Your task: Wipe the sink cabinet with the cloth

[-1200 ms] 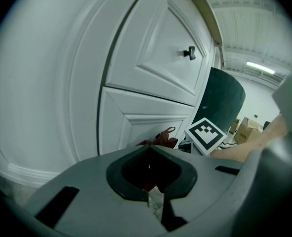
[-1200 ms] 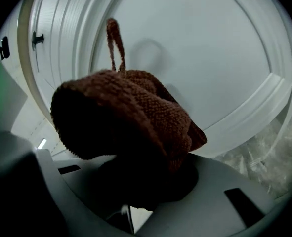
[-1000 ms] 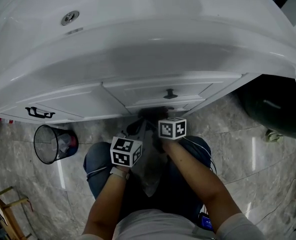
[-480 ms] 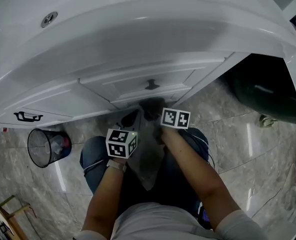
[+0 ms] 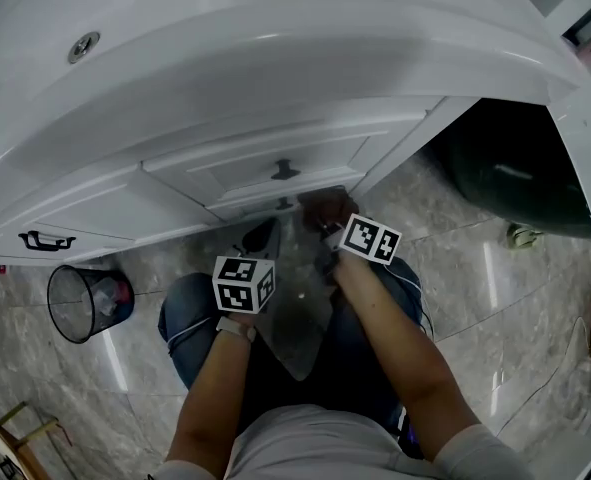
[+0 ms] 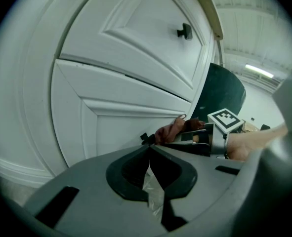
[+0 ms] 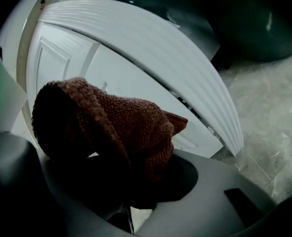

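Note:
The white sink cabinet (image 5: 245, 158) fills the top of the head view, with a dark knob (image 5: 285, 171) on its middle door. My right gripper (image 5: 333, 230) is shut on a brown knitted cloth (image 5: 325, 208), which it holds against the cabinet's lower edge below the knob. In the right gripper view the cloth (image 7: 111, 122) bulges over the jaws and hides the fingertips of my right gripper (image 7: 121, 181). My left gripper (image 5: 260, 240) hovers left of it, apart from the cabinet. Its jaws are shut in the left gripper view (image 6: 148, 149), with the cloth (image 6: 170, 131) beyond them.
A wire waste bin (image 5: 85, 303) stands on the marble floor at left, below a door with a black handle (image 5: 45, 240). A large dark round object (image 5: 515, 178) sits on the floor right of the cabinet. The person's knees (image 5: 190, 318) are just under the grippers.
The right gripper has carried the cloth to the right along the cabinet's lower edge. The left gripper has stayed about where it was. The head view has shifted a little.

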The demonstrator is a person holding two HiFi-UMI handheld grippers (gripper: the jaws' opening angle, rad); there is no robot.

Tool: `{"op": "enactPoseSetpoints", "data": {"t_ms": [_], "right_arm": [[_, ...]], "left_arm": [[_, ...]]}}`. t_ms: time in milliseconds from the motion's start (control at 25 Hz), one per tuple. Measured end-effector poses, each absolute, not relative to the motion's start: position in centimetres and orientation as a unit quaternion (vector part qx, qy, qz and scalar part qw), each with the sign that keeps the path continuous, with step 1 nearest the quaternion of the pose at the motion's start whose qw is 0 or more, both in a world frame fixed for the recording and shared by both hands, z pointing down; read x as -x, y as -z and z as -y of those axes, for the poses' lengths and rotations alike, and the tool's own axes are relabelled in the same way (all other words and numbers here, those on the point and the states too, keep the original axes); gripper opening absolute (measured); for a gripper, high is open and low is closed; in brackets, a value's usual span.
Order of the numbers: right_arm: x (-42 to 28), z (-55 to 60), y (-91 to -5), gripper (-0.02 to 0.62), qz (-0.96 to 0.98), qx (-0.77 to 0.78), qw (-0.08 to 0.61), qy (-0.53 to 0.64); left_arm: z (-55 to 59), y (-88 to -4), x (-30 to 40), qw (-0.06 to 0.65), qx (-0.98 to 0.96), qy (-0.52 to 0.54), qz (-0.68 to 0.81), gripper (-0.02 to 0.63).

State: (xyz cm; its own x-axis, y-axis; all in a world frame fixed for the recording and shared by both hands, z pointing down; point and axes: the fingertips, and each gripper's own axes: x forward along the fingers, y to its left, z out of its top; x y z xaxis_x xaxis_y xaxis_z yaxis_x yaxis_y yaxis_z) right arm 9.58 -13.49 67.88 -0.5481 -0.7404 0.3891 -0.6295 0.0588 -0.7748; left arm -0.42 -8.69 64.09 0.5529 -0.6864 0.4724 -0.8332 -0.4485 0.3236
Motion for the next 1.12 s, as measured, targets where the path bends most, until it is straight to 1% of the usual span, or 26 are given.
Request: {"op": "enactPoseSetpoints", "data": {"t_ms": [160, 320, 440, 600, 680, 840, 1120], "right_arm": [[-10.8, 13.7, -66.2, 0.075, -0.750, 0.476, 0.049, 0.457], [-11.2, 13.4, -64.6, 0.077, -0.784, 0.469, 0.026, 0.406], [-10.4, 12.7, -64.7, 0.075, -0.807, 0.445, -0.017, 0.387], [-7.6, 11.4, -66.9, 0.077, -0.819, 0.402, -0.094, 0.400], [-6.5, 11.4, -67.8, 0.077, -0.822, 0.395, -0.117, 0.393], [-5.5, 12.6, -68.9, 0.076, -0.823, 0.404, -0.121, 0.381], [-0.9, 11.7, -72.1, 0.077, -0.817, 0.365, -0.143, 0.423]], "left_arm": [[9.1, -64.1, -0.2, 0.278, -0.835, -0.123, 0.459, 0.011], [9.2, -64.0, -0.5, 0.278, -0.834, -0.120, 0.461, 0.011], [9.3, -63.9, -0.2, 0.276, -0.832, -0.119, 0.466, 0.011], [9.5, -63.6, 1.0, 0.286, -0.822, -0.104, 0.481, 0.011], [9.5, -63.4, 1.6, 0.291, -0.818, -0.098, 0.487, 0.011], [9.4, -62.9, 2.5, 0.290, -0.816, -0.091, 0.492, 0.011], [9.1, -62.5, 4.4, 0.294, -0.811, -0.082, 0.499, 0.011]]}}
